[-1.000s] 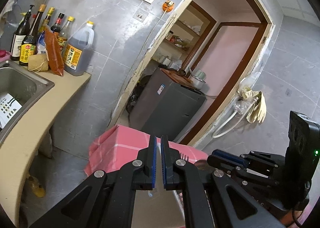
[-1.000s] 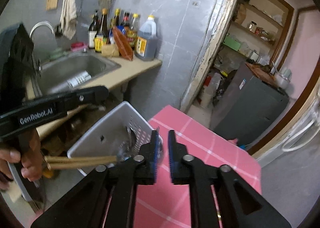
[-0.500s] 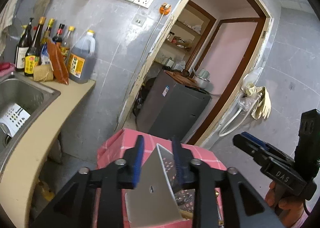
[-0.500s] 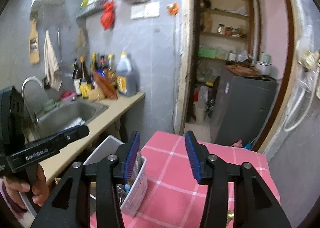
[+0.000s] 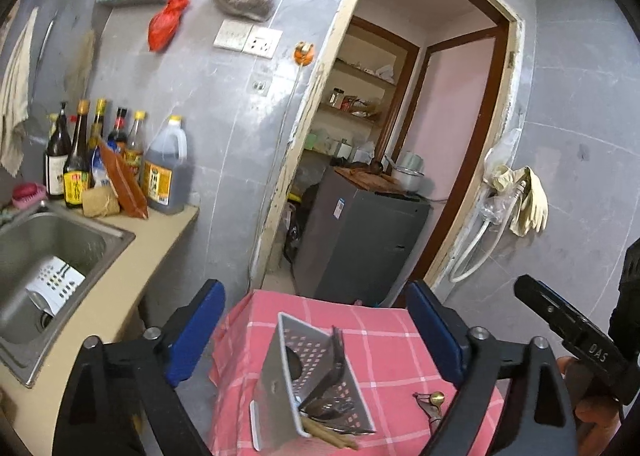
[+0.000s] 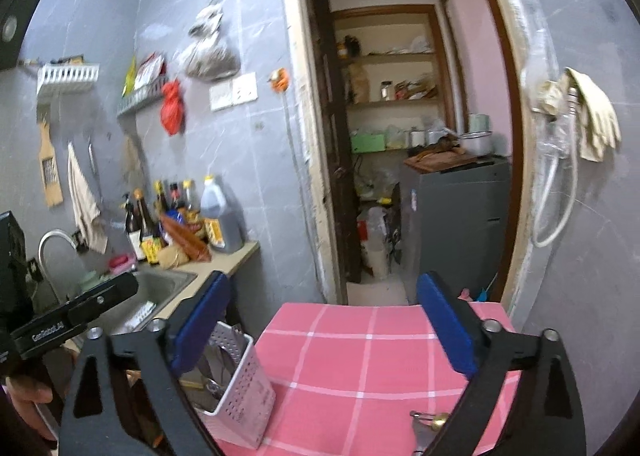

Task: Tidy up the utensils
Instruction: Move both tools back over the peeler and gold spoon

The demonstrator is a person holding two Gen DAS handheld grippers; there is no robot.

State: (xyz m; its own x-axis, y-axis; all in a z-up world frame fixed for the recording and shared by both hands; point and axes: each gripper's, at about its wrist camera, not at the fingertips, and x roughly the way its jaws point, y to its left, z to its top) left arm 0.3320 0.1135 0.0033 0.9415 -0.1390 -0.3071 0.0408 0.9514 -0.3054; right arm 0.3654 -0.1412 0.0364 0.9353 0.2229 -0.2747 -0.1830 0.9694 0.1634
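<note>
Two grippers (image 5: 316, 332) (image 6: 324, 328) opening, nothing between jaws | perforated plastic basket (image 5: 316, 372): light, stiff, tippy; grip its rim | fork (image 5: 338, 352), chopsticks (image 5: 328, 436): thin, slippery; pinch mid-handle

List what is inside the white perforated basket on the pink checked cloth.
The basket holds a dark fork, a spoon and wooden chopsticks. The basket's solid wall hides whatever lies deeper.

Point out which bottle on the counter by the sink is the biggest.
The clear plastic jug of dark liquid, yellow-capped with a handle, at the row's end nearest the doorway. The other bottles are slim, narrow-necked glass.
</note>
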